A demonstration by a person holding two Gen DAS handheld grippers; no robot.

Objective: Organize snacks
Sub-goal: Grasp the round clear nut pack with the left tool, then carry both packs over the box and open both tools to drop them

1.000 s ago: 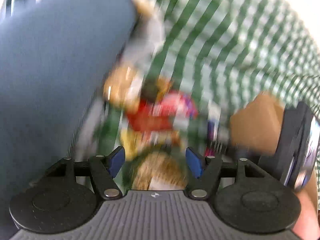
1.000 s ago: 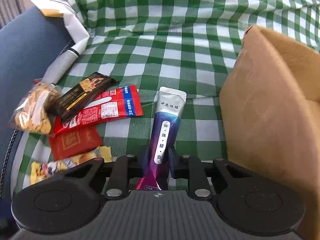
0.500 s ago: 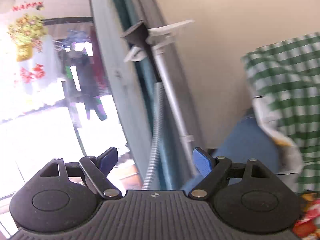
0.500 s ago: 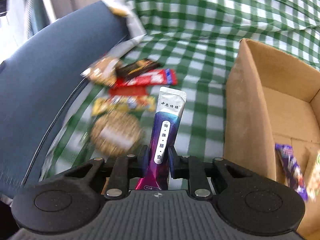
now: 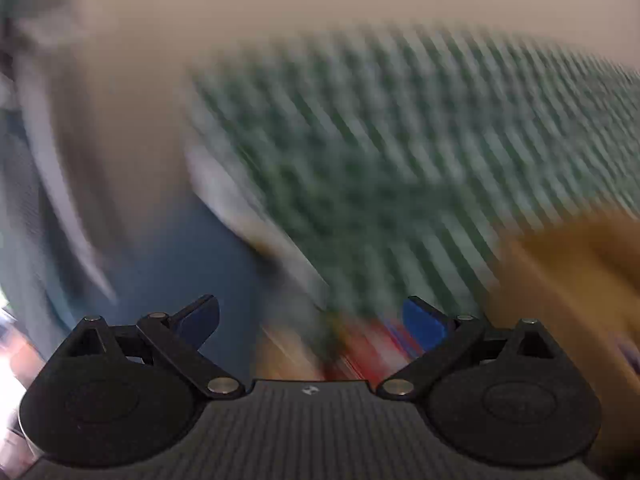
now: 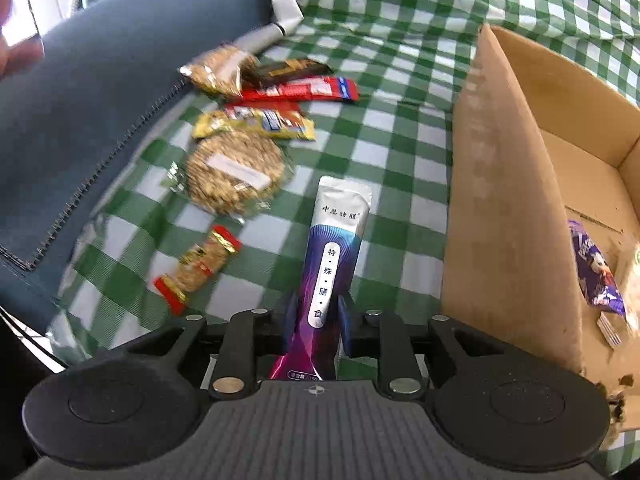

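1. Two claws on record. Right claw (image 6: pixel 317 316): fingers pressed against a purple and silver sachet (image 6: pixel 330 264), pinching its lower part; the sachet stands upright, lifted above the checked cloth (image 6: pixel 400 128), just left of the cardboard box (image 6: pixel 504 208).
2. Left claw (image 5: pixel 312 320): blue-tipped fingers spread wide, nothing between them. Its view is heavily blurred; only green checks, a blue mass and a brown shape at right can be made out.
3. Cardboard box: open top, resting on the checked cloth at right. Holds a purple wrapper (image 6: pixel 596 272) on its floor; a pale item at the far right edge is too cut off to identify.
4. Loose snacks, in a line on the cloth left of the sachet, far to near:
   - clear bag of beige pieces (image 6: pixel 218 70);
   - dark brown bar (image 6: pixel 286 70), touching that bag;
   - red packet (image 6: pixel 304 90), just below the bar;
   - yellow packet (image 6: pixel 256 124);
   - round beige cake in clear wrap (image 6: pixel 236 172);
   - small bar with red ends (image 6: pixel 198 268), nearest the claw.
5. Blue cushion (image 6: pixel 120 92): borders the cloth on the left, zip edge showing.
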